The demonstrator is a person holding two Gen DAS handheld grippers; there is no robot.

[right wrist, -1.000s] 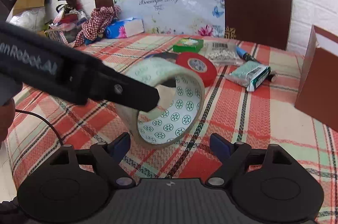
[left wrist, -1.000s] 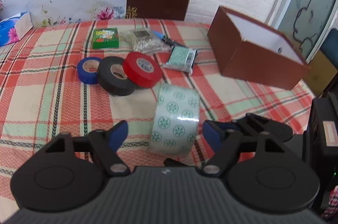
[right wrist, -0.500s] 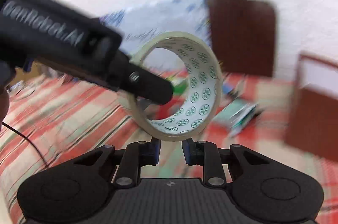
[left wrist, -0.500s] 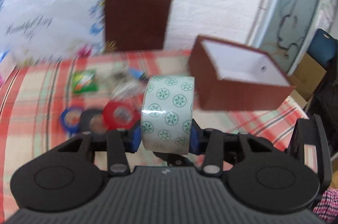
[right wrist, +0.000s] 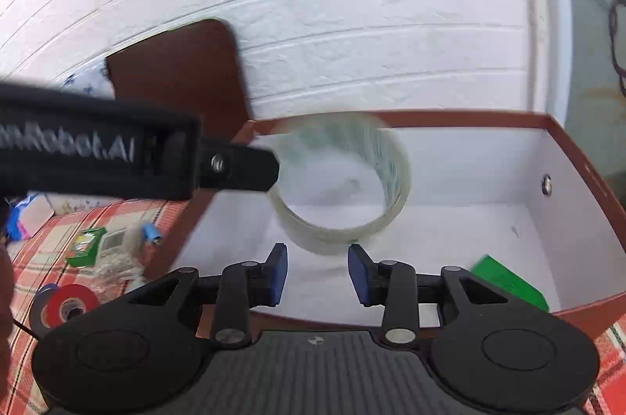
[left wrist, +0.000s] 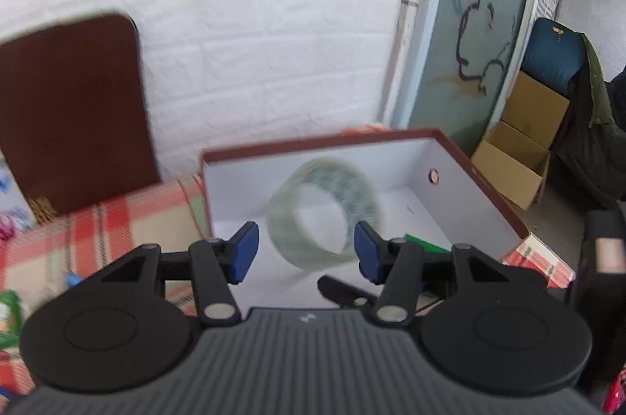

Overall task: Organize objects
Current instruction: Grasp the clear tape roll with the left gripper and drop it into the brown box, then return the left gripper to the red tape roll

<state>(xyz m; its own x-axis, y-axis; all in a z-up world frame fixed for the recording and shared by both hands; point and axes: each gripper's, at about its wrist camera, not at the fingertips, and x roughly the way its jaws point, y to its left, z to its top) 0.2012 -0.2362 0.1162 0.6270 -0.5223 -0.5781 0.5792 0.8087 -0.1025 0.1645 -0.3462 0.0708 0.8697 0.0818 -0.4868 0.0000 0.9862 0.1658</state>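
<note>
Just beyond both sets of opening jaws, the tape roll (left wrist: 324, 215) is seen blurred and unclamped over the brown box (left wrist: 485, 188). It is judged light, stiff and smooth; its flat rims are best pinched.

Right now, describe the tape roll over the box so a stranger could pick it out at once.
Find the brown box with white inner walls on the checked tablecloth. Within its opening, ahead of both grippers' blue pads, is a blurred wide tape roll, pale and see-through with green printed dots. The red roll on the cloth is opaque and narrow, and the flat green packet in the box is no ring.
</note>
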